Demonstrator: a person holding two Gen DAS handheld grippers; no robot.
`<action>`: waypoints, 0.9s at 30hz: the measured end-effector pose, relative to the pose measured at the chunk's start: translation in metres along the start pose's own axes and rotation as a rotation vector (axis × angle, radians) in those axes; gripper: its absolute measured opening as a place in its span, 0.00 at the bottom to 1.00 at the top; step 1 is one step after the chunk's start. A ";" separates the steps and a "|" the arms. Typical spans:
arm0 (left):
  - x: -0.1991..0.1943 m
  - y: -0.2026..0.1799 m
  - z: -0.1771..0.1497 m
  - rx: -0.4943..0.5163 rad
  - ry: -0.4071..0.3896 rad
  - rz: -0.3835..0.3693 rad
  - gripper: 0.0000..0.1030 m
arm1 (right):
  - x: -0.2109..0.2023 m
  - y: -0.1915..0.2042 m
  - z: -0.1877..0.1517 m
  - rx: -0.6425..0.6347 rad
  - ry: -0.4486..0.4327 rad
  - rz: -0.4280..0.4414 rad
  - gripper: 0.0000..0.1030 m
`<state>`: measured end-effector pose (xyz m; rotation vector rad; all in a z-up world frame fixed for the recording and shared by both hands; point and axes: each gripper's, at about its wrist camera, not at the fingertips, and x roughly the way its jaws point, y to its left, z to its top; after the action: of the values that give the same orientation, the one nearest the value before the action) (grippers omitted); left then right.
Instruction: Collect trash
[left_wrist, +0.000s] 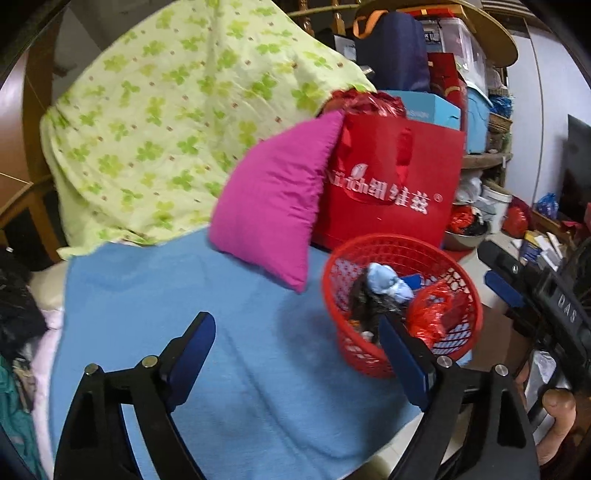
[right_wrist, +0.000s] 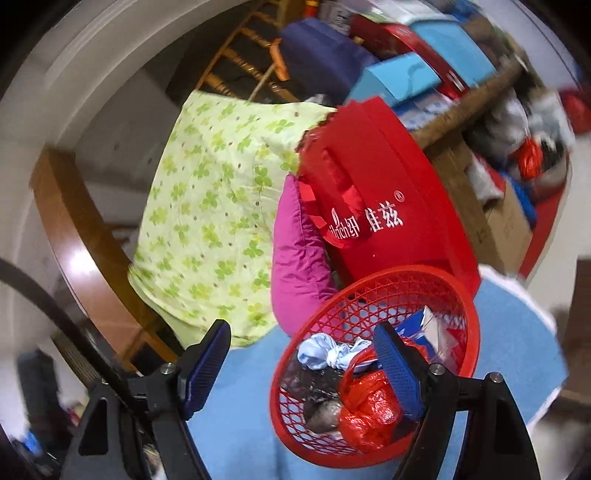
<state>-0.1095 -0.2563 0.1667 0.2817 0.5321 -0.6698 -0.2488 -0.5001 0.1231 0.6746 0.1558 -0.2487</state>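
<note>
The left tongs (left_wrist: 295, 354) stand wide apart with nothing between them, hovering over the blue towel (left_wrist: 177, 302) spread on what looks like a bed. The right tongs (right_wrist: 303, 350) are likewise spread and hold nothing; their right-hand finger (right_wrist: 397, 363) hangs over the mouth of the red mesh basket (right_wrist: 369, 295), though whether it touches the contents cannot be told.

The basket sits on the blue towel, just in front of a red shopping bag (left_wrist: 391, 184) and beside a magenta pillow (left_wrist: 273, 210). In it lie the collected trash: a crumpled red plastic bag (right_wrist: 369, 410), a knotted pale blue wad (right_wrist: 321, 354), a dark crinkled bag (right_wrist: 314, 387) and a blue-and-white carton (right_wrist: 424, 325). Behind the pillow lies a clover-print green bedsheet (left_wrist: 155, 122). No loose litter shows on the towel itself.

My reading is that a drop into the basket is finished, or nearly so, and both tongs are free. To do this step well, each pair should lift clear of the rim before swinging away, since the light basket would tip or slide on the soft towel if a finger caught the mesh. Then the dark heap at the left edge of the left wrist view deserves a look for more trash; soft bags take a pinch best at a bunched fold, with the tongs coming down from above.
</note>
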 end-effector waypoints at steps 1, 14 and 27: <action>-0.005 0.003 0.000 0.001 -0.007 0.019 0.89 | -0.002 0.005 -0.002 -0.028 -0.001 -0.008 0.80; -0.041 0.029 -0.010 -0.011 -0.058 0.099 0.90 | -0.050 0.058 -0.014 -0.231 0.031 -0.074 0.80; -0.068 0.037 -0.017 -0.016 -0.078 0.138 0.92 | -0.086 0.108 -0.015 -0.346 0.050 -0.136 0.81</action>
<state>-0.1367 -0.1870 0.1925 0.2739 0.4388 -0.5402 -0.3022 -0.3942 0.1952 0.3265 0.2854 -0.3264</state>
